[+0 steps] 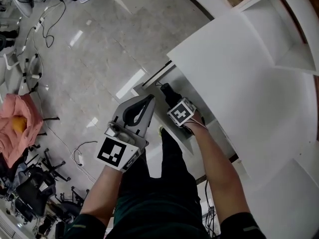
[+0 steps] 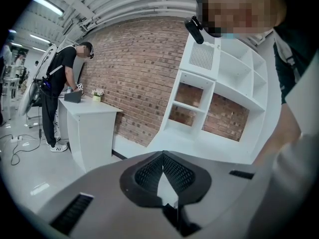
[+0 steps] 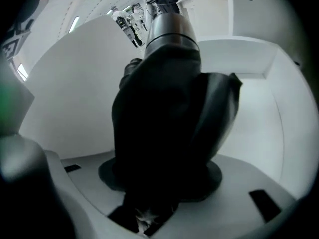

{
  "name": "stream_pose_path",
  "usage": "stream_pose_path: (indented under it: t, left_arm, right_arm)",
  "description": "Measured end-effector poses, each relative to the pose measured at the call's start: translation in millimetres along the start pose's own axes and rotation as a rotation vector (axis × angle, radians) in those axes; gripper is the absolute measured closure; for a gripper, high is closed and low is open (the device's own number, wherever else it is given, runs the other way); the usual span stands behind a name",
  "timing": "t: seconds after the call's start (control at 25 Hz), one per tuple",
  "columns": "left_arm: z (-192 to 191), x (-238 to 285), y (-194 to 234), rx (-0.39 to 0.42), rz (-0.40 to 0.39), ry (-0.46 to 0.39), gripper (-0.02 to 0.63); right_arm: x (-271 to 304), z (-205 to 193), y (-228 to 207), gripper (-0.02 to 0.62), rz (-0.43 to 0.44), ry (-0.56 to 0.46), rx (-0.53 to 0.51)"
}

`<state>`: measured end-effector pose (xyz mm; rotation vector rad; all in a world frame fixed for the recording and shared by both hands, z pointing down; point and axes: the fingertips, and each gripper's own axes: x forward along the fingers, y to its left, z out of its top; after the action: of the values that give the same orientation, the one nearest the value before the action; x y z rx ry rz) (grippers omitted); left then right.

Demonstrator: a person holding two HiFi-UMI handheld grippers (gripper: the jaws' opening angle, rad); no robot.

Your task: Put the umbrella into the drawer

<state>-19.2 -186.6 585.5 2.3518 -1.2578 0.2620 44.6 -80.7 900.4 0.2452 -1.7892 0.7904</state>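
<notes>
My right gripper [image 1: 173,102] is shut on a folded black umbrella [image 1: 167,92] and points steeply down into the open white drawer [image 1: 158,77]. In the right gripper view the umbrella [image 3: 169,113] fills the space between the jaws, its grey end cap [image 3: 169,29] points away, and the drawer's white walls [image 3: 259,98] surround it. The umbrella hides the pads. My left gripper [image 1: 148,98] hangs just left of the drawer, above the floor. Its black pads [image 2: 149,176] meet at the tips with nothing between them.
The white cabinet top [image 1: 234,63] and white shelving [image 1: 294,34] lie to the right of the drawer. Cables [image 1: 45,29] and a pink cloth [image 1: 17,123] lie on the floor at left. A person [image 2: 62,83] stands at a white counter [image 2: 89,118] before a brick wall.
</notes>
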Motion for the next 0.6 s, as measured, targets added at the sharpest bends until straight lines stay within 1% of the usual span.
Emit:
stream_pose_path:
  t: [0.12, 0.28, 0.44, 0.52, 0.6]
  left_arm:
    - [1, -2, 1, 0.007, 0.001, 0.002, 0.6]
    - [0, -2, 4, 0.007, 0.007, 0.002, 0.6]
    - [0, -9, 6, 0.012, 0.002, 0.006, 0.6]
    - [1, -13, 7, 0.014, 0.005, 0.013, 0.6]
    - [1, -14, 8, 0.011, 0.01, 0.021, 0.6]
  right_arm:
    - [4, 0, 4, 0.397, 0.015, 0.013, 0.004]
    - [8, 0, -1, 0.393, 0.01, 0.015, 0.024]
    - [8, -7, 2, 0.368, 0.011, 0.048, 0.087]
    - [11, -7, 1, 0.349, 0.005, 0.034, 0.092]
    - [10, -6, 0, 0.347, -0.007, 0.008, 0.086]
